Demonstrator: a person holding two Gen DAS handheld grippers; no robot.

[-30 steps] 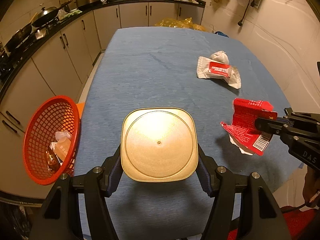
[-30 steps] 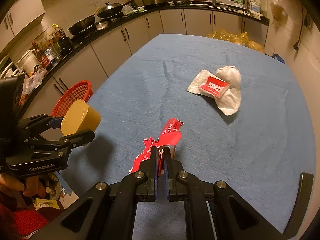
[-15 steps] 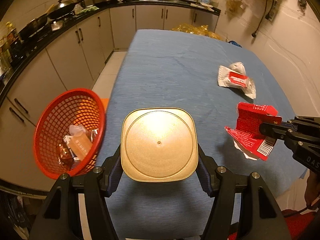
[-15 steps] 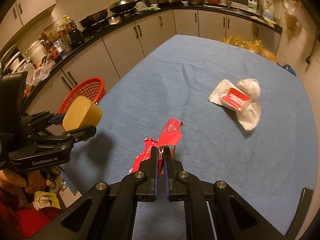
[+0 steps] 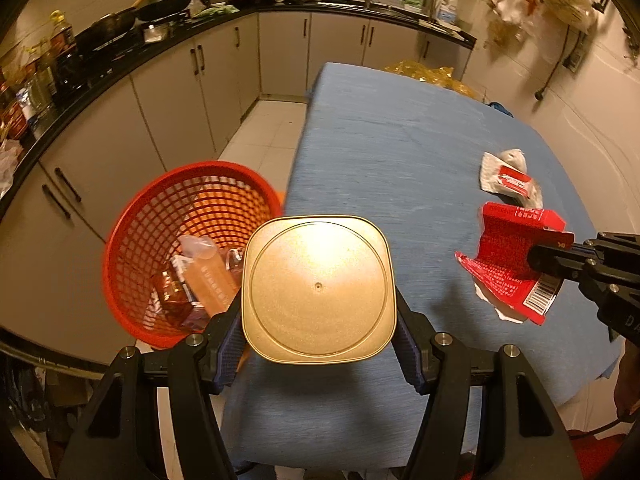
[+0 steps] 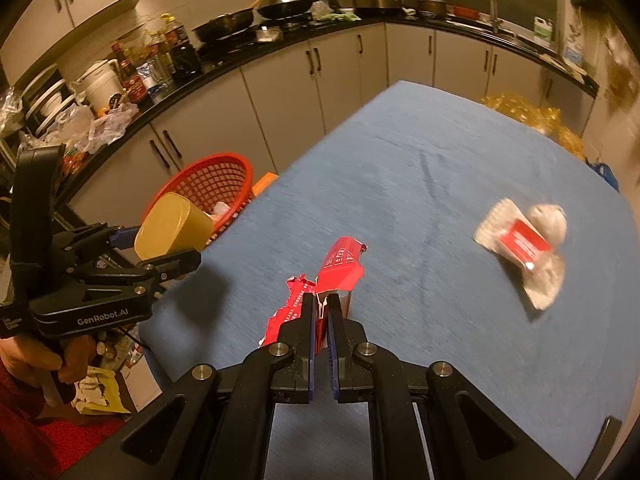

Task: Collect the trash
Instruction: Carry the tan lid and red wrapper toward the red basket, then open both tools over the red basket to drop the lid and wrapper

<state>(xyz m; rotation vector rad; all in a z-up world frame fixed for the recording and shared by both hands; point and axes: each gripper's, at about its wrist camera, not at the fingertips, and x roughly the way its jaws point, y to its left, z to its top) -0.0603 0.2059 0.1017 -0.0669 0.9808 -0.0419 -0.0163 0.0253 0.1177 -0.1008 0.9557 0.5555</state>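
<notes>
Carrying two pieces of trash at once, you are at the transport step, with both loads held above the near edge of the blue table (image 5: 400, 152) and the red basket (image 5: 132, 240) standing on the floor just off the table's left side.

Left gripper (image 5: 318, 332): the jaws stand part-way open and clamp the sides of the yellow tub (image 5: 318, 288), whose flat base faces the left wrist camera. In that view the tub sits beside the basket's near rim, not yet over the opening.

Right gripper (image 6: 320, 312): the jaws are closed tight on the torn red wrapper (image 6: 340, 268), which stands up from between the fingers (image 6: 306, 320). It hangs over the table, well apart from the basket.

Still to collect: one white and red packet (image 6: 524, 248) lies on the cloth on the far right.

Next move, as judged from this position:
1. Bring the tub over the mouth of the basket, clear of the rim, before you release it.
2. Bring the wrapper across in turn; keep the two grippers from crossing.
3. Release low; the wrapper looks light and could drift past the rim.

The basket already holds several packets, so aim for the open part.
</notes>
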